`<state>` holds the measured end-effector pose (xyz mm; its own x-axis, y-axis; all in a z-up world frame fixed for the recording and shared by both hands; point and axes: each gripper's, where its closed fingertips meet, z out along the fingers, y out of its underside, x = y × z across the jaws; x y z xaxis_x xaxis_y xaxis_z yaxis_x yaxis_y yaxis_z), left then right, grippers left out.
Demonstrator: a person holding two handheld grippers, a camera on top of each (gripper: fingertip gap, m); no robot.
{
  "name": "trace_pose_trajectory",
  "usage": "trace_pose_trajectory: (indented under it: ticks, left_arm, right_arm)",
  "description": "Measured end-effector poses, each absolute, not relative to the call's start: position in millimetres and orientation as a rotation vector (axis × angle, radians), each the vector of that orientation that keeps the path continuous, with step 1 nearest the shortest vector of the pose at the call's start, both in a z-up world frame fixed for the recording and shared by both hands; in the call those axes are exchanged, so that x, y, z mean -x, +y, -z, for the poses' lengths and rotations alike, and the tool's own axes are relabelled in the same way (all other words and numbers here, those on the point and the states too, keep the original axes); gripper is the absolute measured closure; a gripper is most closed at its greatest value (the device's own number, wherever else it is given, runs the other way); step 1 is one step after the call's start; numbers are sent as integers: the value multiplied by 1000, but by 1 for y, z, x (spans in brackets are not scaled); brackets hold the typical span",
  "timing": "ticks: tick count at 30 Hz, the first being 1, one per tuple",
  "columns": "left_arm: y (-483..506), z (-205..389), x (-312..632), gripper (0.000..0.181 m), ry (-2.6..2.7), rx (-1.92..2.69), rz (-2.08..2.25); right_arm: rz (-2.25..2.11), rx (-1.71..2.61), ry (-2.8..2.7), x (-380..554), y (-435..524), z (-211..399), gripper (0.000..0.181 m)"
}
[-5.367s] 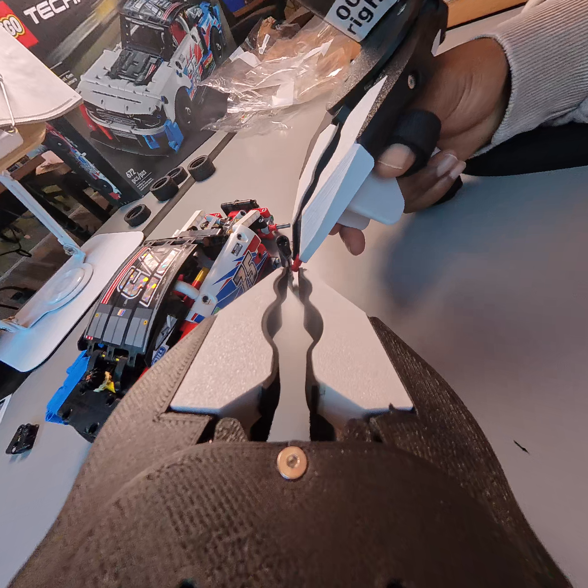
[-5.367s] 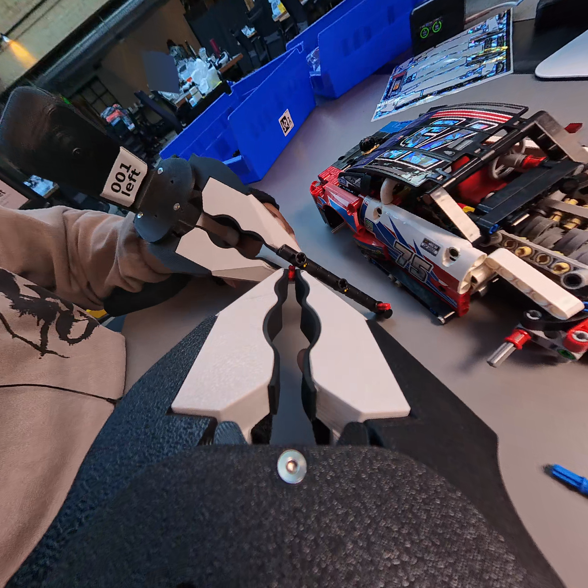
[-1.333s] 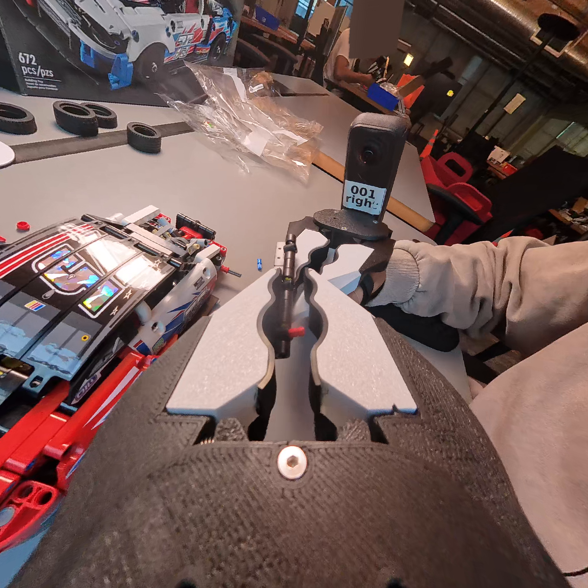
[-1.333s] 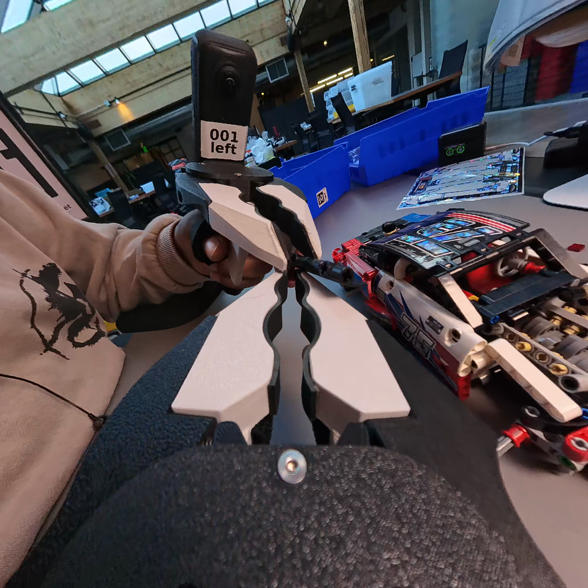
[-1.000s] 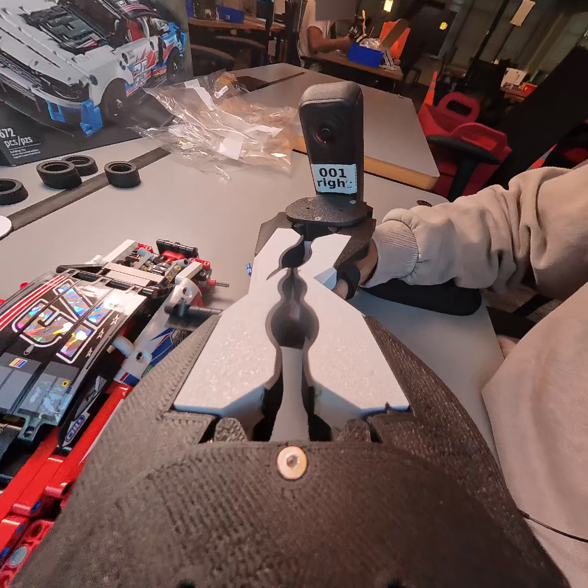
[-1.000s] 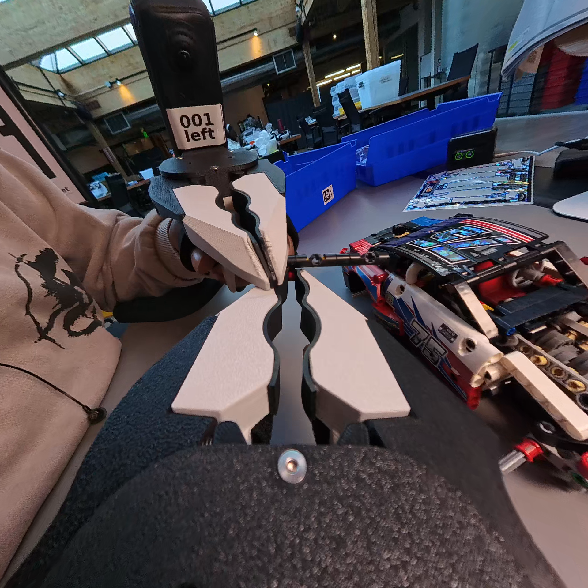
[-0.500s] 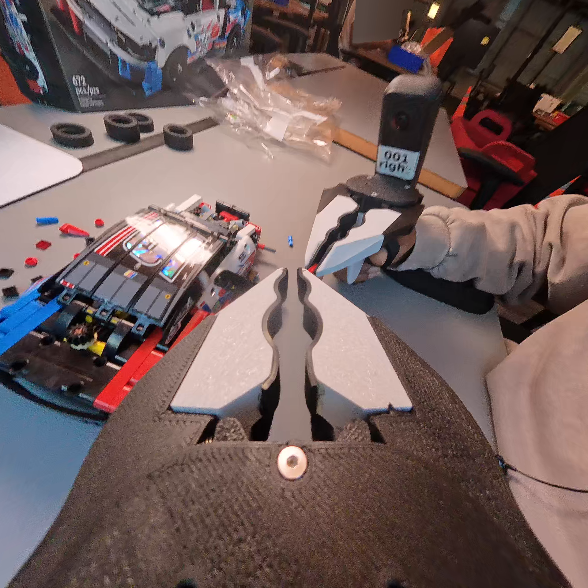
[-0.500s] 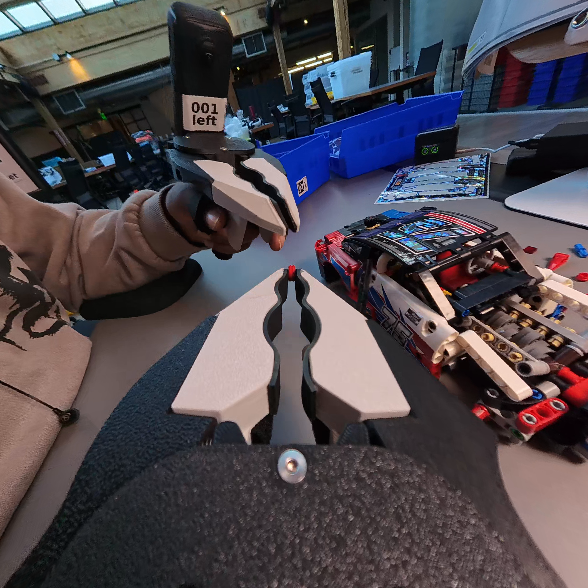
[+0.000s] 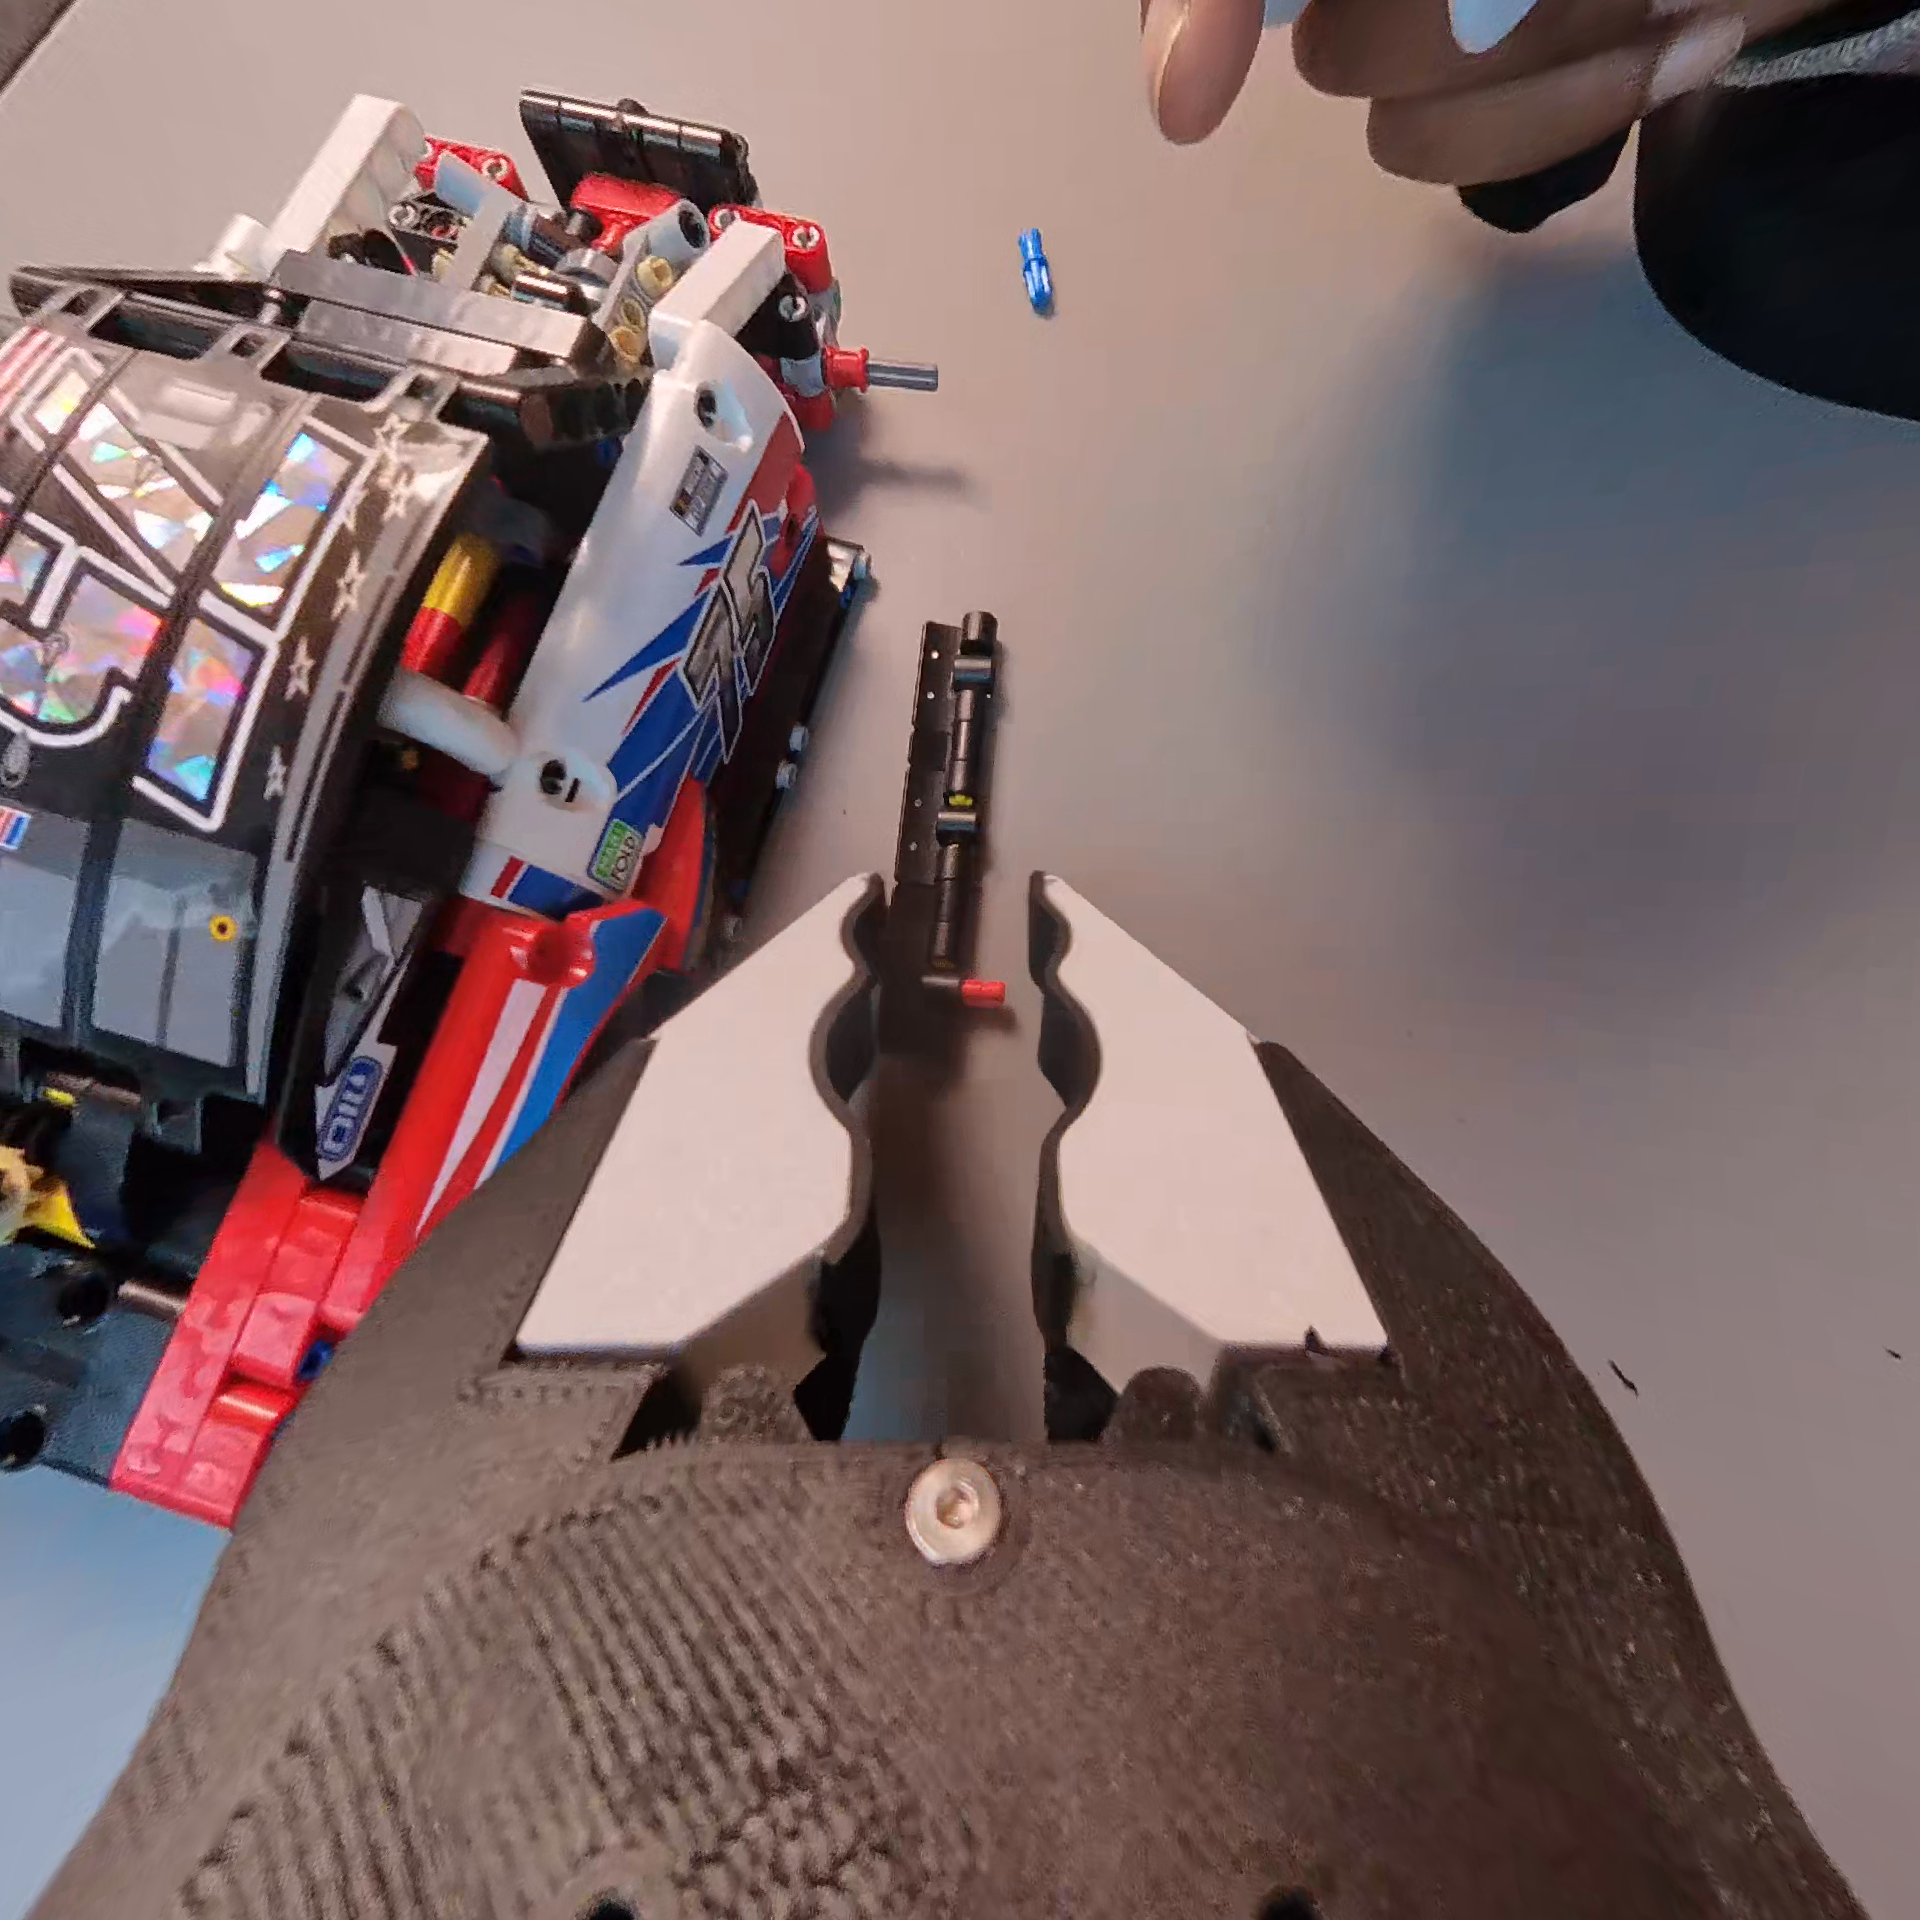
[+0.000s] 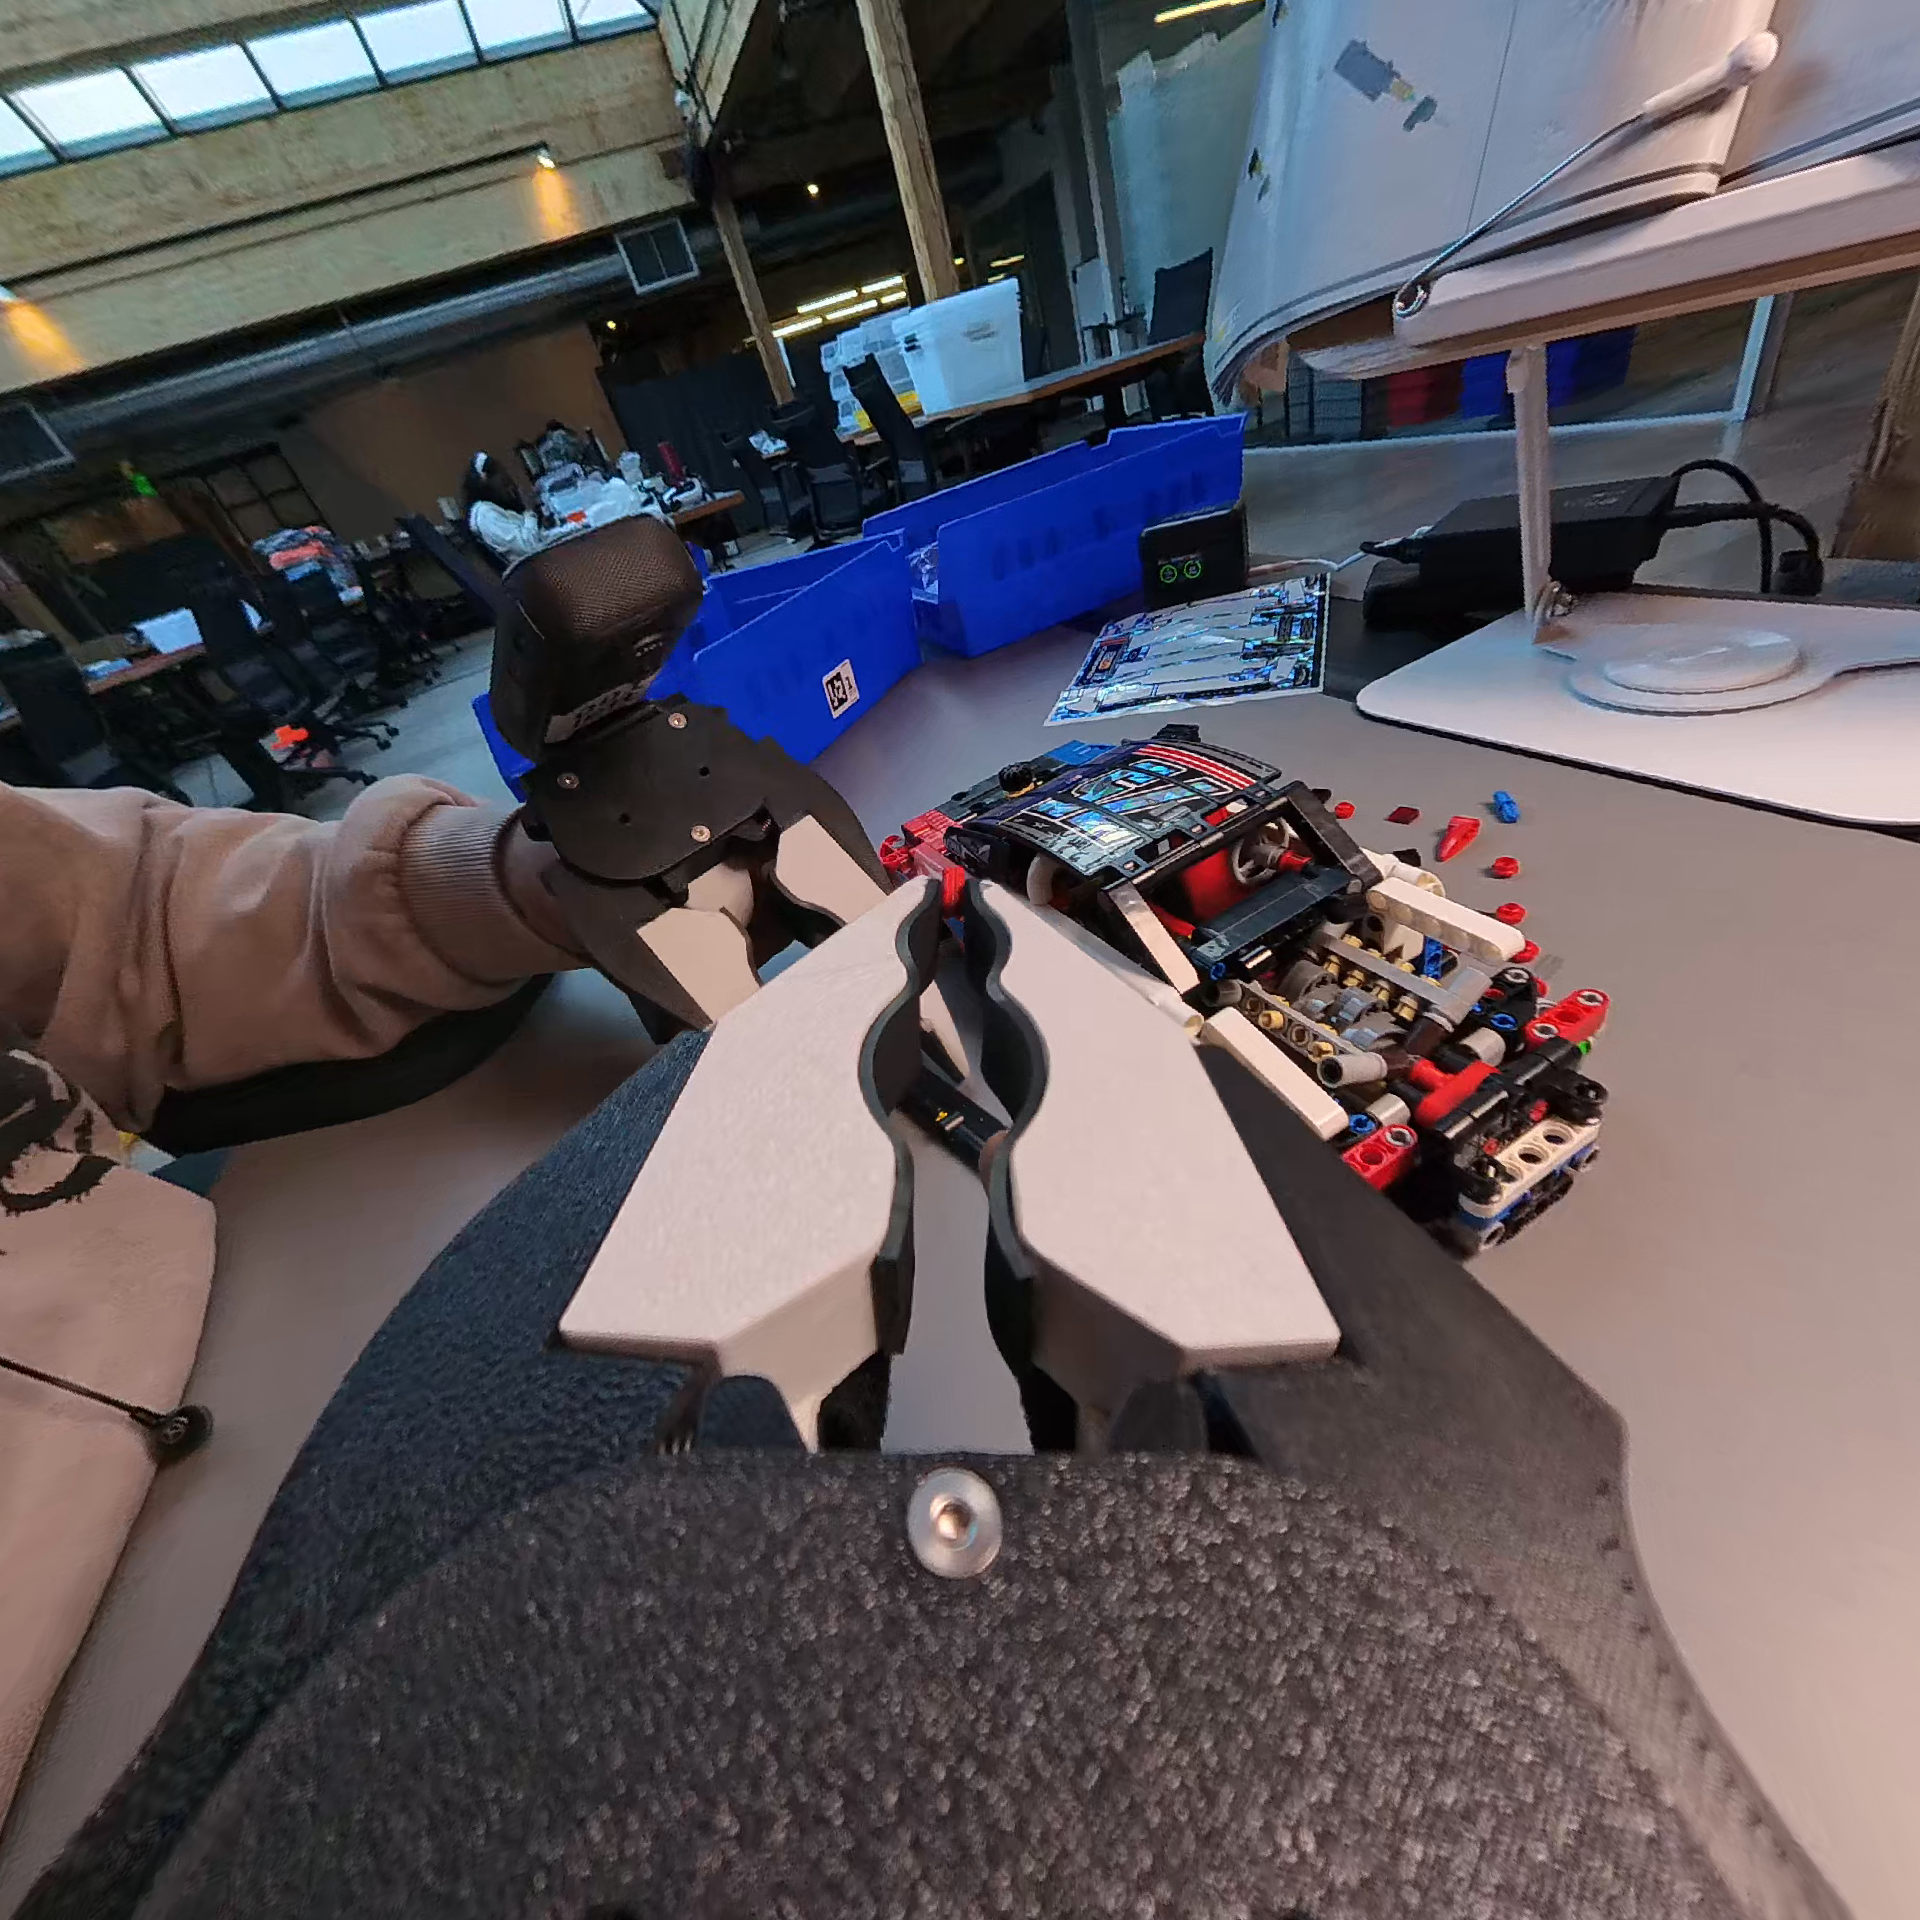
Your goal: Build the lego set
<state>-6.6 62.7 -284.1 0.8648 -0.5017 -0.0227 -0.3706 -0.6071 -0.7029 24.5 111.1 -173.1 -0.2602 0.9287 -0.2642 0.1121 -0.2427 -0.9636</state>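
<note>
In the left wrist view, the left claw [image 9: 951, 899] points down at the grey surface [image 9: 1403, 727] and its two pale fingers stand wide apart. Between the fingertips lies a long black lego beam assembly with a small red pin at its near end [image 9: 945, 821]. It rests flat on the surface and neither finger touches it. Just to the left of it stands the half-built lego race car with white, red and blue side panels and a shiny black roof [image 9: 364, 675], with its side towards the beam. A short grey axle with a red bush [image 9: 883, 374] sticks out from the far end of the car. A small blue pin [image 9: 1034, 270] lies alone on the surface further away. At the top edge, a hand [image 9: 1403, 73] shows with its fingers curled

In the right wrist view, the right claw [image 10: 951, 899] has its fingers at a narrow gap and holds nothing. Through the gap a part of the black beam [image 10: 951, 1117] shows on the surface below. The left claw [image 10: 764, 940] is at the left, held by a hand in a beige sleeve [image 10: 260, 935]. The race car [image 10: 1247, 956] stands to the right. Small red and blue loose pieces [image 10: 1455, 831] lie behind it, and blue plastic bins [image 10: 935, 592] and a printed sticker sheet [image 10: 1195, 649] are further back
</note>
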Motion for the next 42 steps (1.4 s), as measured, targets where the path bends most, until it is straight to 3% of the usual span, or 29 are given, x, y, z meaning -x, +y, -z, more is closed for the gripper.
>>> trace_pose_trajectory:
  ticks: [1, 6, 16, 31, 39, 42]
  left_arm:
    - [61, 285, 4, 169, 650, 2301, 242]
    - [65, 279, 14, 169, 573, 2284, 217]
    - [70, 171, -22, 168, 316, 2045, 522]
    - [48, 152, -43, 158, 430, 2051, 558]
    - [44, 193, -36, 134, 476, 2298, 723]
    - [49, 198, -37, 142, 468, 2315, 742]
  right_arm:
    - [-1570, 1323, -1354, -25, 110, 175, 180]
    - [-1507, 1311, -1419, -26, 104, 181, 181]
    - [-1386, 1381, -1427, 4, 79, 207, 179]
    - [-1444, 1166, -1466, 9, 45, 190, 179]
    - [-1343, 1222, -1726, 14, 21, 221, 180]
    - [-1345, 1239, -1738, 13, 17, 224, 179]
